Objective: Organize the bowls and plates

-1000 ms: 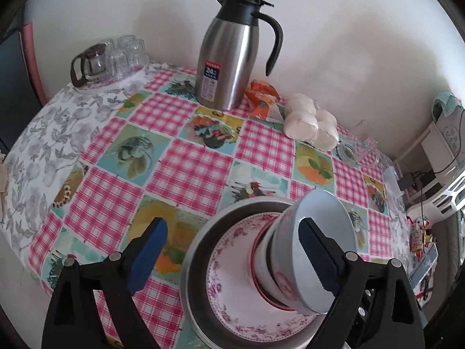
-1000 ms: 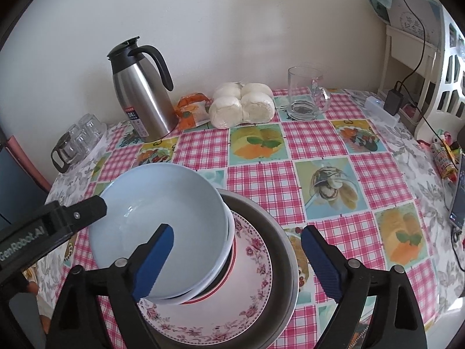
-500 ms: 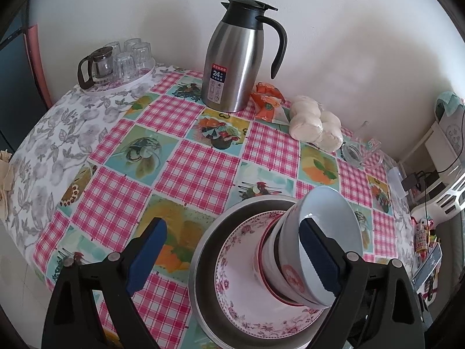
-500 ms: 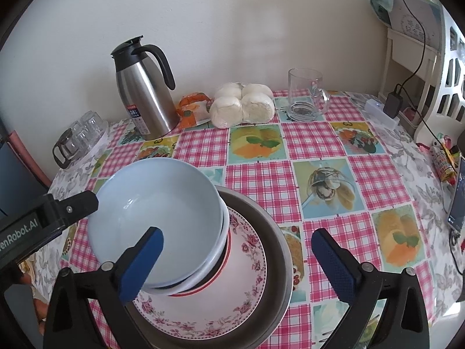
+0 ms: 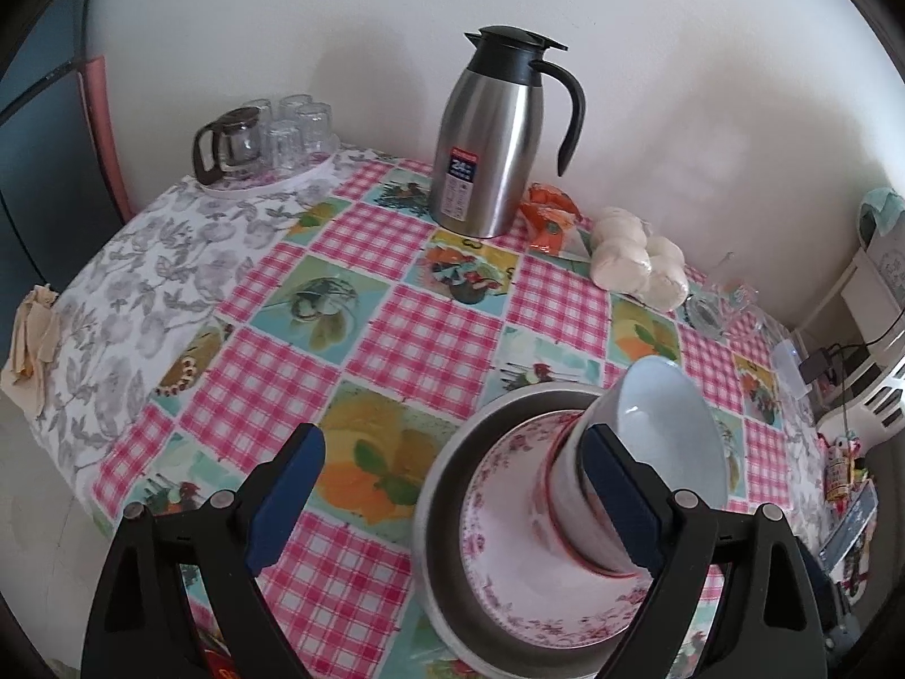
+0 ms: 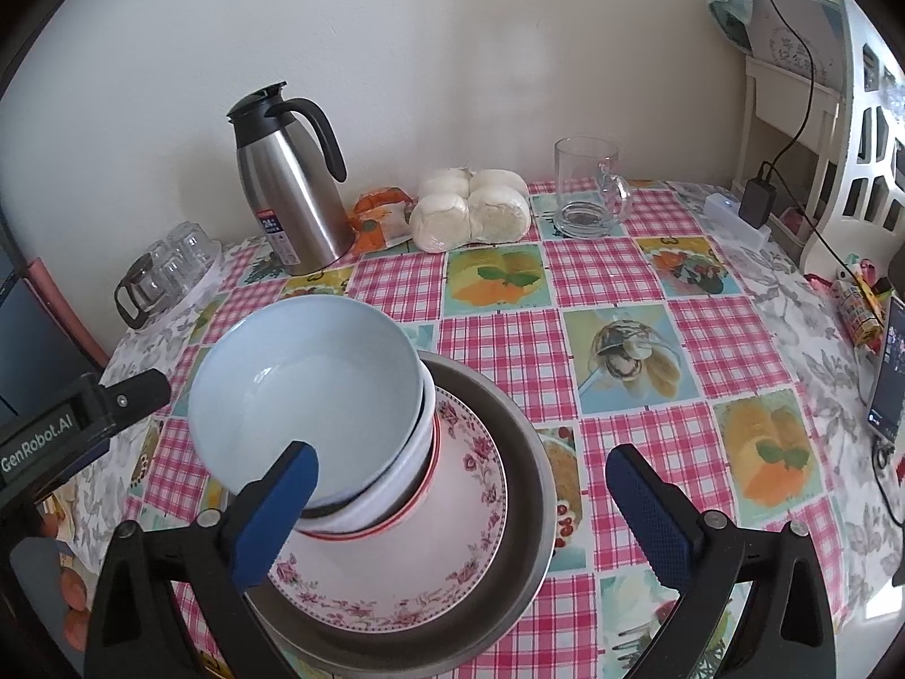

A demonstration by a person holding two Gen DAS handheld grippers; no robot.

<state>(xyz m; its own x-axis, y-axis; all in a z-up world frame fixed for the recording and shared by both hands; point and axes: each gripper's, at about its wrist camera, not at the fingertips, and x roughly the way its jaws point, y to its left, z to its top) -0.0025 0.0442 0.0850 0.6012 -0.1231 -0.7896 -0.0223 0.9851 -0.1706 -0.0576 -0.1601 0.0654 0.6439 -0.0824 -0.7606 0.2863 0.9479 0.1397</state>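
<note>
You held both tongs apart, the left tongs (image 5: 452, 495) and right tongs (image 6: 458, 515) gripping nothing, with the stacked bowls (image 6: 308, 396) on the plate (image 6: 452, 560) in the pan (image 6: 526, 515) just ahead of them.

The metal basin (image 6: 509, 520) looks brushed and dull grey. Inside it, the floral plate (image 6: 475, 509) and the pale blue bowl (image 6: 305, 385) are glossy glazed ceramic. Beneath the basin, the checked tablecloth (image 6: 611, 271) has a smooth, slightly shiny plastic look. Behind the basin, the jug (image 6: 294, 192) is satin steel with a black plastic handle.
</note>
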